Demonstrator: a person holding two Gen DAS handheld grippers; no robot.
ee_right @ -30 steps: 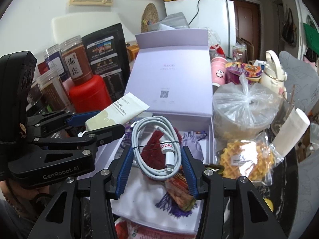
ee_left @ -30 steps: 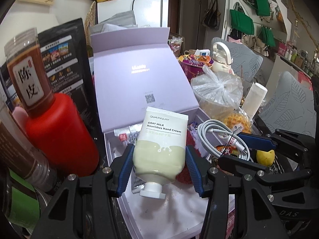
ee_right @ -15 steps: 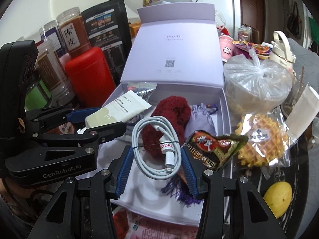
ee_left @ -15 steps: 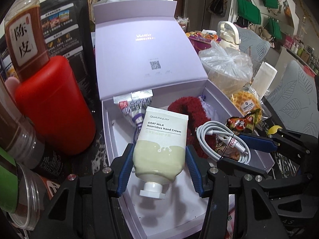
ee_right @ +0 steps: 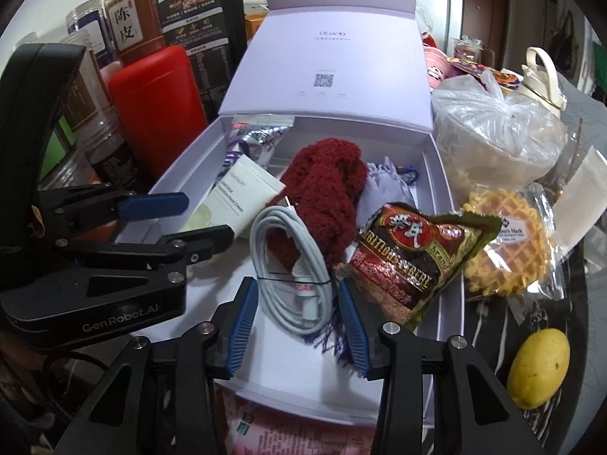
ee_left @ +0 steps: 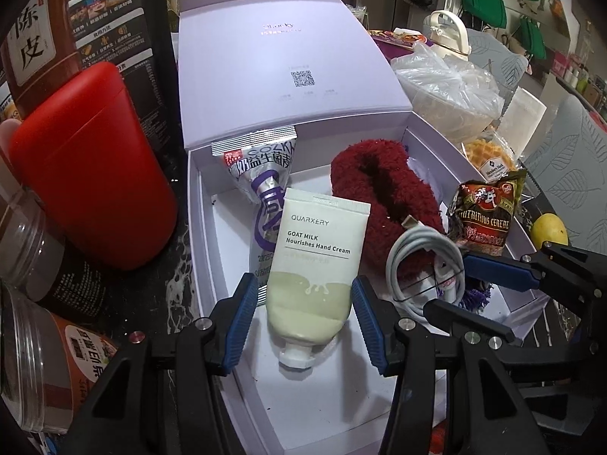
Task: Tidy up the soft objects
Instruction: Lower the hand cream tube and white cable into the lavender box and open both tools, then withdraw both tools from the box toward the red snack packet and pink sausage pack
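Left tool grips your squashy hand cream tube low | right tool, jaws just narrowing, pinches your limp cable coil mid-bundle

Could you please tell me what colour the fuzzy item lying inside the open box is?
The fuzzy item is dark red, best seen in the right wrist view.

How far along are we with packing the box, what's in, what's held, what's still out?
Already in the lavender box: silver sachet, red fluffy item and a lilac pouch. In hand above it: left gripper grips the hand cream tube; right gripper grips the white cable coil. The cereal packet rests on the box edge.
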